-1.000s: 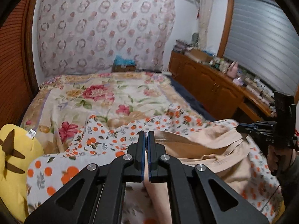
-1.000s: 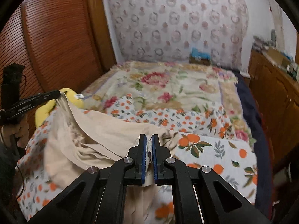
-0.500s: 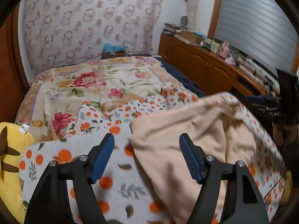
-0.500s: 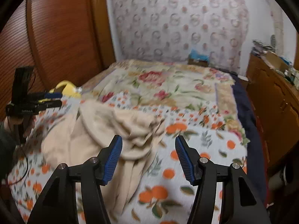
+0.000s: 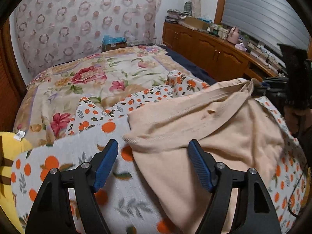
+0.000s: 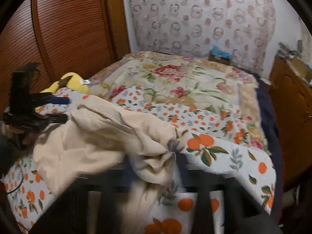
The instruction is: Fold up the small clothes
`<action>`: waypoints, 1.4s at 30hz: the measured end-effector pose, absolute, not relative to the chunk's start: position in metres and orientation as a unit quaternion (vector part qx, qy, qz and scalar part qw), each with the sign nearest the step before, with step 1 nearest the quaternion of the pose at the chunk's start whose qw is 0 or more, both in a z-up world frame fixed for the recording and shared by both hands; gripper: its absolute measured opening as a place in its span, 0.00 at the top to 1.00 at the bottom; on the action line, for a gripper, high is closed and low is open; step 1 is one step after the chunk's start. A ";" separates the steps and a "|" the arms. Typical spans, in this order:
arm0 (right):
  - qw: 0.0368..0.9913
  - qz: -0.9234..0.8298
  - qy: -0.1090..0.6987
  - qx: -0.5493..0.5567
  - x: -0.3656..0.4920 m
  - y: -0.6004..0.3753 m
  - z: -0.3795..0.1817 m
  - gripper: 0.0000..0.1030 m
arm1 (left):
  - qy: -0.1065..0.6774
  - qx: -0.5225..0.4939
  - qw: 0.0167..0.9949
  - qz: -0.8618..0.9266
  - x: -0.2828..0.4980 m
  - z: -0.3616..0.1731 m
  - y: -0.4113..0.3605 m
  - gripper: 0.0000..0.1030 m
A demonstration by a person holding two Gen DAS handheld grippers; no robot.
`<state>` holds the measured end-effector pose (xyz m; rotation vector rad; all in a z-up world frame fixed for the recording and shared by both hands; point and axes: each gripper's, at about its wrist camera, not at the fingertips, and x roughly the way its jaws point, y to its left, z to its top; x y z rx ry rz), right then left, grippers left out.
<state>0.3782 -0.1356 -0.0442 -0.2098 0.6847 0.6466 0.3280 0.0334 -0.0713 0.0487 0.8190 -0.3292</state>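
A beige garment (image 5: pixel 204 128) lies rumpled on the orange-print sheet (image 5: pixel 64 156) on the bed. My left gripper (image 5: pixel 153 156) is open, its blue pads either side of the garment's near left edge, holding nothing. It shows at the left of the right wrist view (image 6: pixel 58 109), open beside the garment (image 6: pixel 93 136). My right gripper (image 6: pixel 154 167) is heavily blurred and pinches a bunch of beige cloth. In the left wrist view the right gripper (image 5: pixel 259 87) pulls up the garment's far right corner.
A floral quilt (image 5: pixel 101 78) covers the far bed. A yellow plush toy (image 5: pixel 7 156) sits at the left edge. A wooden cabinet (image 5: pixel 214 56) with clutter runs along the right. A slatted wooden door (image 6: pixel 64 29) stands at the left.
Both grippers let go of the garment and opened half a second ago. Since then the right gripper has shut on the cloth again and lifted a corner. The left stays open.
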 end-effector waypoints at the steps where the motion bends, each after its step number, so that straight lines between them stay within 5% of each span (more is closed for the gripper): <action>1: 0.887 0.313 0.325 -0.094 0.381 -0.138 -0.043 0.92 | 0.394 0.025 0.906 -0.153 0.332 -0.072 0.034 0.27; 7: 0.918 0.215 0.327 -0.062 0.394 -0.157 -0.046 0.90 | 0.346 -0.006 0.938 -0.025 0.354 -0.053 0.073 0.27; 8: 0.917 0.214 0.331 -0.064 0.395 -0.156 -0.047 0.84 | 0.346 -0.016 0.938 -0.028 0.354 -0.049 0.077 0.27; 10: 0.915 0.207 0.340 -0.062 0.395 -0.154 -0.048 0.54 | 0.343 -0.010 0.939 -0.030 0.350 -0.047 0.078 0.27; 12: 0.919 0.206 0.331 -0.060 0.392 -0.154 -0.046 0.48 | 0.342 -0.006 0.939 -0.038 0.343 -0.045 0.077 0.27; 19: 0.916 0.230 0.322 -0.067 0.372 -0.154 -0.040 0.43 | 0.384 0.005 0.915 -0.122 0.324 -0.061 0.052 0.27; 24: 0.899 0.251 0.353 -0.063 0.370 -0.157 -0.053 0.29 | 0.413 0.011 0.899 -0.144 0.325 -0.076 0.037 0.27; 27: 0.893 0.243 0.375 -0.052 0.380 -0.159 -0.064 0.29 | 0.423 -0.002 0.895 -0.141 0.340 -0.083 0.036 0.27; 30: 0.886 0.243 0.393 -0.028 0.394 -0.163 -0.072 0.29 | 0.417 -0.003 0.900 -0.131 0.352 -0.082 0.037 0.51; 39: 0.883 0.260 0.391 -0.025 0.398 -0.158 -0.075 0.29 | 0.417 0.009 0.898 -0.137 0.375 -0.083 0.032 0.53; 41: 0.884 0.263 0.384 -0.038 0.392 -0.153 -0.076 0.33 | 0.417 0.008 0.896 -0.152 0.376 -0.083 0.030 0.62; 42: 0.884 0.268 0.380 -0.044 0.391 -0.150 -0.077 0.45 | 0.417 0.005 0.895 -0.162 0.376 -0.083 0.030 0.76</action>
